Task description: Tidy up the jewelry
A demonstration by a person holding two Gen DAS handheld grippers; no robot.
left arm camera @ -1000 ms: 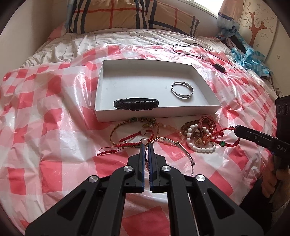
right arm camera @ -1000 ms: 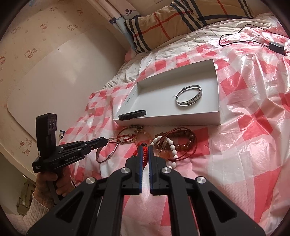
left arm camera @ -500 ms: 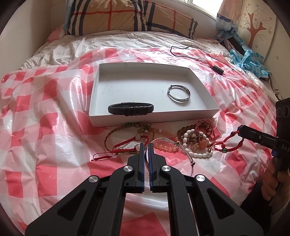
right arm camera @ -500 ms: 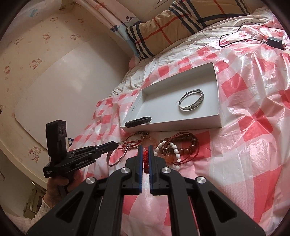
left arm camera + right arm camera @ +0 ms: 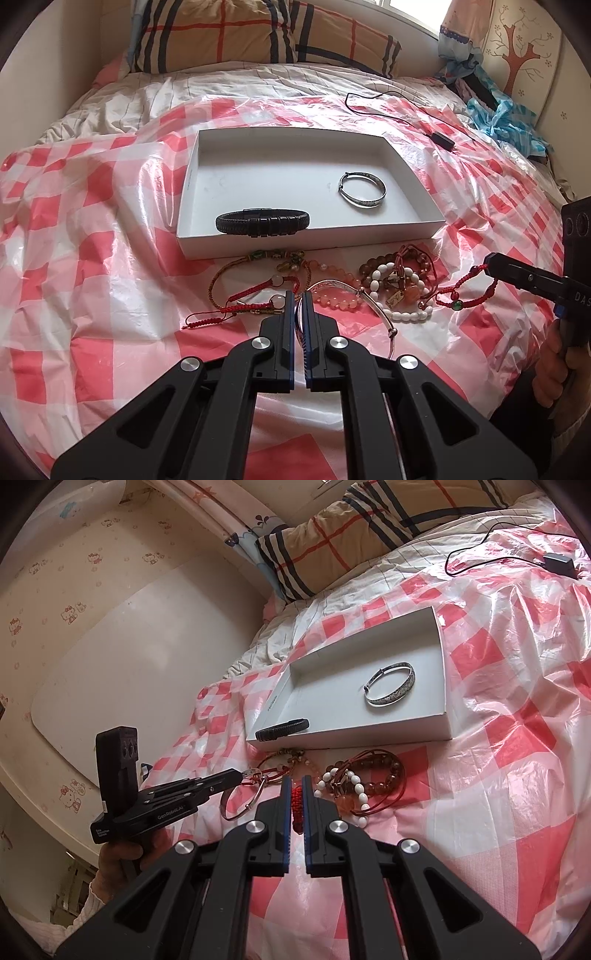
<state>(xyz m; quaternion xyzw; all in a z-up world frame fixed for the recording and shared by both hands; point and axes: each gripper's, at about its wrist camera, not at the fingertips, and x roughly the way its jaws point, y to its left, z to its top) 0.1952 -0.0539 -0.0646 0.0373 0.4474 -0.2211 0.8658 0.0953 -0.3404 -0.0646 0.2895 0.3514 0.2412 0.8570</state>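
1. Left gripper (image 5: pixel 300 295) pointing steeply down over the jewelry pile, jaws pinched together on the silver bangle (image 5: pixel 354 295), gripping its rim while the rest of the loop is lying on the checkered plastic sheet (image 5: pixel 92 266).
2. Same tool seen from the right wrist cam (image 5: pixel 238 774): tips clamping the bangle (image 5: pixel 243 797) at its top edge, loop hanging tilted just off the sheet, hand (image 5: pixel 122 853) wrapping the handle from below, sleeve cuff peeking at the frame edge.
3. Right gripper (image 5: pixel 294 781) aiming at a shallower downward angle, jaws squeezed on a red braided cord bracelet (image 5: pixel 297 805) sitting right between the pads.
4. From the left cam, that right gripper (image 5: pixel 487 265) coming in from the right side, nipping the red bracelet (image 5: pixel 465 291) by one end, green bead dangling low, fingers (image 5: pixel 554 350) curling round the grip.
5. Resting in the white cardboard tray (image 5: pixel 295 243): black braided leather bracelet (image 5: pixel 262 222) near the front wall, engraved silver bangle (image 5: pixel 362 190) further back to the right, well apart.
6. Lying just in front of the tray: tangle of beaded bracelets (image 5: pixel 395 284) and red string bracelets (image 5: pixel 251 299).
7. Black cable with adapter (image 5: pixel 441 139) trailing behind the tray, plaid pillow (image 5: pixel 221 33) at the head of the bed.
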